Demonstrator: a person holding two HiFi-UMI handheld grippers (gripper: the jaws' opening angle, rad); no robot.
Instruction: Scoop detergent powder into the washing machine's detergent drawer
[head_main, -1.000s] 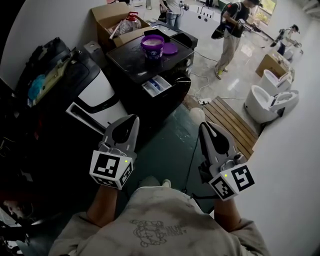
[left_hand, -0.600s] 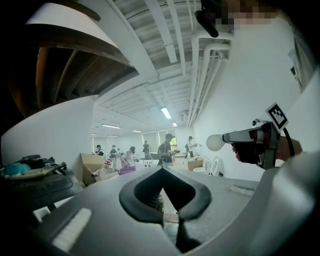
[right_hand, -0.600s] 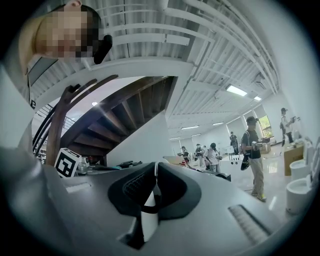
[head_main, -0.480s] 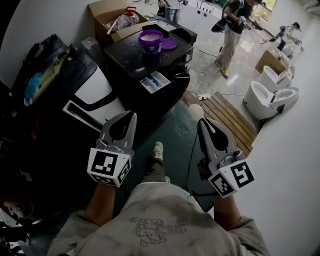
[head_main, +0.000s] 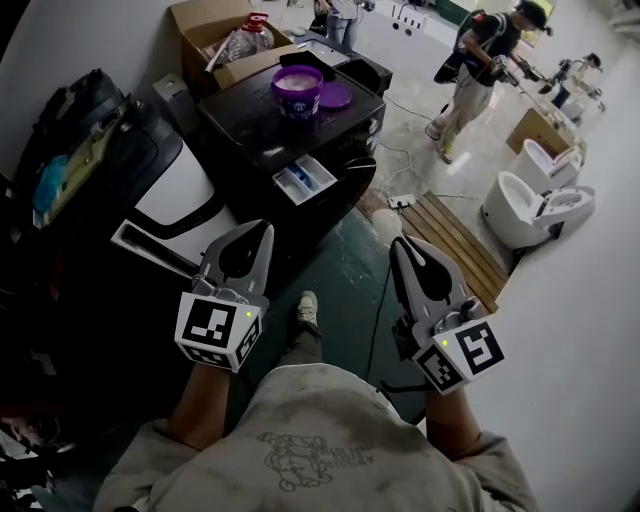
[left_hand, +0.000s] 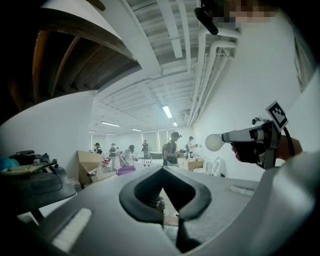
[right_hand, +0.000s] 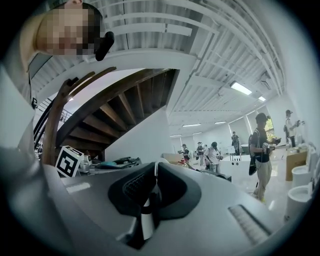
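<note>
detergent drawer (head_main: 300, 179): pulled out from the front of the black washing machine (head_main: 255, 128), at its upper left front corner. white and blue inside; too small to tell the compartments apart or whether any powder lies in them.

purple tub (head_main: 298, 96): upright and open, toward the back edge of the machine's top. pale powder (head_main: 299, 78) shows inside it, level hard to judge. purple lid (head_main: 339, 97) lies flat just beside the tub, toward the top's right edge.

white scoop (head_main: 390, 227): only the rounded bowl shows past the jaw tips, and the handle shows only as a white strip between the pads in the right gripper view. cannot tell if the bowl carries anything.

right gripper (head_main: 397, 246): jaws closed on the scoop's handle. held in the air over the green floor, well apart from the machine.

left gripper (head_main: 262, 233): jaws closed together, tips meeting, nothing between them. level with the right one, also well short of the drawer.

around: cardboard box (head_main: 205, 25) behind the machine with a clear bottle (head_main: 245, 40) in it. slatted wooden platform (head_main: 455, 240) to the machine's right, white toilets (head_main: 525, 205) beyond it. a person (head_main: 475, 65) stands on the pale floor at the far side. wearer's shoe (head_main: 306, 306) between the grippers, leg mostly hidden by the shirt.
</note>
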